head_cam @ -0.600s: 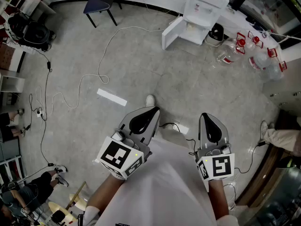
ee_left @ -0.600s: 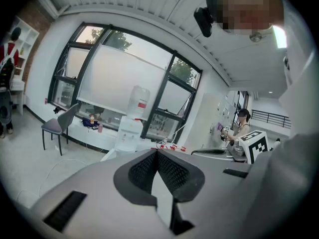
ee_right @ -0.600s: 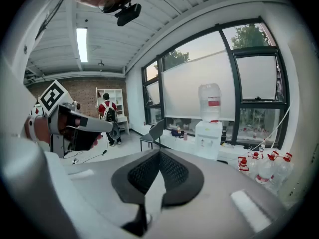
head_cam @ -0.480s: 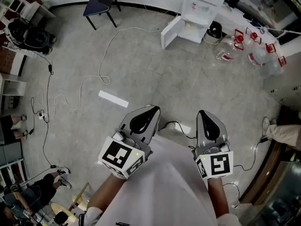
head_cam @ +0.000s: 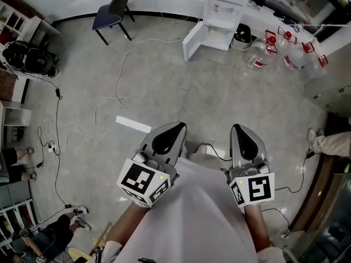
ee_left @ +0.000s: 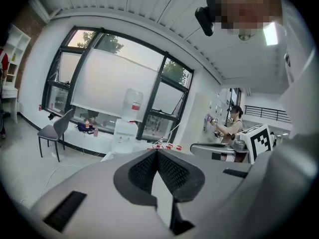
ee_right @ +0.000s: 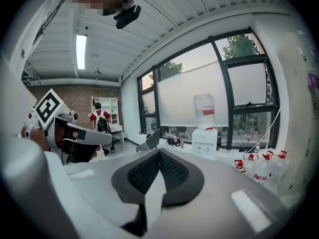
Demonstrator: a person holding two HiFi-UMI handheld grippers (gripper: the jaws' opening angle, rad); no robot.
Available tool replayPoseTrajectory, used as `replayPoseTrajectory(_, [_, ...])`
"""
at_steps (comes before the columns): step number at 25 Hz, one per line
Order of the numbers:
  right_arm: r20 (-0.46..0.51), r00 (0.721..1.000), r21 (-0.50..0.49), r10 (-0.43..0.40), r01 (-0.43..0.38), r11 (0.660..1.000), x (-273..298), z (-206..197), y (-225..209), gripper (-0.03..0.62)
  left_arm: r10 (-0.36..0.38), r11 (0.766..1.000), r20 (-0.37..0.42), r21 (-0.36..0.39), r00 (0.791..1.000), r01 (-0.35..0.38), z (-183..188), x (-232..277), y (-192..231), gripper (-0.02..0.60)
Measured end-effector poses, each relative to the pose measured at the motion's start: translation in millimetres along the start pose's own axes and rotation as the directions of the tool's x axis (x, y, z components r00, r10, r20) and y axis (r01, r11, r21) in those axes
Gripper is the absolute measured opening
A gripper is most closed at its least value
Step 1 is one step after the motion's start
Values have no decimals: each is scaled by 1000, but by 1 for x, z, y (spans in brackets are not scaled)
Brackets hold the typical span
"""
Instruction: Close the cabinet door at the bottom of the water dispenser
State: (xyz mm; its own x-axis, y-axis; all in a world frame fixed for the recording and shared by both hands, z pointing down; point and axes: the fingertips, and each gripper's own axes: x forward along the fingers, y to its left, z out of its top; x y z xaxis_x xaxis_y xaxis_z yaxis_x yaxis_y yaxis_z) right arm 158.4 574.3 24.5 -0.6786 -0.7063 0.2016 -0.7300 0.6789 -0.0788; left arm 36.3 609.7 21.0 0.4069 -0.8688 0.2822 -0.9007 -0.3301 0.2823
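Wide bare floor (head_cam: 219, 97) between person and water dispenser (head_cam: 226, 4): straight way open.
Cabinet door (head_cam: 193, 40) swung out at dispenser's left, sticks out over floor. Free room on door's left side.
White cable (head_cam: 118, 75) snakes over floor on left, one end near door.
White strip (head_cam: 133, 124) lies flat on floor, left of way.
Chair (head_cam: 112, 7) far left of dispenser, well apart.
Black round thing (head_cam: 241, 35) just right of dispenser.
Water jugs (head_cam: 274, 48) crowd floor further right: tight there.
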Motion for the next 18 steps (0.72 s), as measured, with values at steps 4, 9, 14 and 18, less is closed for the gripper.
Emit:
replayPoseTrajectory(4, [6,1000,17,-30,30,999,15,2,0,8,-14,1000,17,-1,1000,14,8,3,24,6])
replayPoseTrajectory(9, [-4,997,10,-72,72,997,59,15,11,8,-34,999,38,-4,999,34,34,6,74,6])
replayPoseTrajectory(14, [3,990,46,-138,138,989,95,23,16,8,-62,998,44,11,997,61,53,5,123,6])
replayPoseTrajectory(18, [-14,986,47,-167,168,985,116,19,28,9,-74,997,34,15,997,74,55,6,159,6])
